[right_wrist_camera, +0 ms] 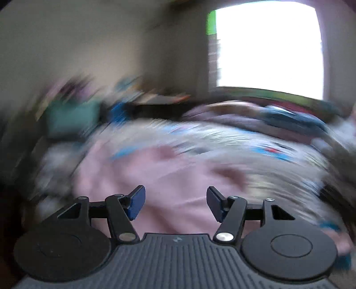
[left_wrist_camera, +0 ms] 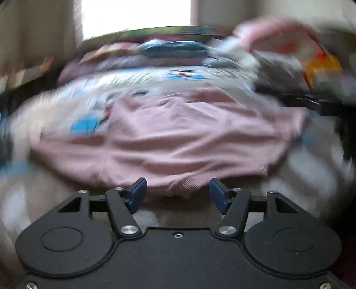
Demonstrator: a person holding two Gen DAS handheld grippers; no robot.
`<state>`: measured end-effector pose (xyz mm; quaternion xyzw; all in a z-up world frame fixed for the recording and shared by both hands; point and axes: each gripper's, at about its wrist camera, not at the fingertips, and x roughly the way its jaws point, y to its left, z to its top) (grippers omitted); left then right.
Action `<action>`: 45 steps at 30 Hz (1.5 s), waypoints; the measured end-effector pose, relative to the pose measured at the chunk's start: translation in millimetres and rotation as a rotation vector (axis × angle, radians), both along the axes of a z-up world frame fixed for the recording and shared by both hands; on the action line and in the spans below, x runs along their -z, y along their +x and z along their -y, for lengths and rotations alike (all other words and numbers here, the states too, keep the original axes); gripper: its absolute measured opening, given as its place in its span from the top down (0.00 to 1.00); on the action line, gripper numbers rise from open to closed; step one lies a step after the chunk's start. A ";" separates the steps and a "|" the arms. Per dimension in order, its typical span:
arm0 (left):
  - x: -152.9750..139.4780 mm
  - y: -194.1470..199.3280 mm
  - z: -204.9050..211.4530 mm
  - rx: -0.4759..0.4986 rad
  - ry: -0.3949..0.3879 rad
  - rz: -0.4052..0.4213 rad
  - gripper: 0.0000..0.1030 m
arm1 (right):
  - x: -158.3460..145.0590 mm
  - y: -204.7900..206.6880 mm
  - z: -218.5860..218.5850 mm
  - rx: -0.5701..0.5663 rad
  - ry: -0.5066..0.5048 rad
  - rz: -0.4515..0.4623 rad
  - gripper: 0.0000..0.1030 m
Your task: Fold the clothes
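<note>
1. L gripper (left_wrist_camera: 178,195): black body nearest lens, blue pads (left_wrist_camera: 138,193) spread wide, nothing between them. Its tips sit just short of the near hem of the pink garment (left_wrist_camera: 173,137).
2. R gripper (right_wrist_camera: 175,203): same build, ribbed grey base plate, jaws apart, empty. The pink cloth shows in the gap below/behind it; touching or not, can't tell.
3. Writing/brands: none readable. Small mark at centre of the R base plate, too small to make out.
4. Pink garment lies spread and creased on a white bedspread (left_wrist_camera: 138,77) with blue/red print. Print motifs smeared, can't identify.
5. Edges: garment's near hem curves across the L view just ahead of the pads; its R edge ends near dark gear at far R. Bare bedspread shows L and R of it.
6. Far side: pile of mixed clothes (left_wrist_camera: 173,50), blue + purple, under a bright window (left_wrist_camera: 135,17). Window blown out, no detail.
7. L view upper R: blurred pink shape and orange/yellow patch, unidentifiable.
8. R view heavily motion-blurred; teal block (right_wrist_camera: 73,117) at L, nature unclear.
</note>
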<state>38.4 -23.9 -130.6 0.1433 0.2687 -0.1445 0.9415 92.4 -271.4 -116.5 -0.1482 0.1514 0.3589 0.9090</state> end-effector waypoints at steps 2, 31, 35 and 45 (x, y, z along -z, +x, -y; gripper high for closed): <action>15.6 -9.8 14.2 0.100 0.203 0.056 0.45 | 11.9 -17.0 -35.6 -0.082 -0.183 0.019 0.41; 75.9 -23.2 33.7 0.328 0.764 0.278 0.84 | 29.8 -28.8 -77.4 -0.024 -0.421 -0.094 0.76; 59.7 -19.9 27.4 0.343 0.697 0.201 0.84 | 18.4 -30.6 -63.8 -0.022 -0.350 -0.168 0.69; -4.0 23.2 2.4 0.121 0.055 0.070 0.80 | 9.3 21.4 -8.3 0.311 0.177 -0.240 0.67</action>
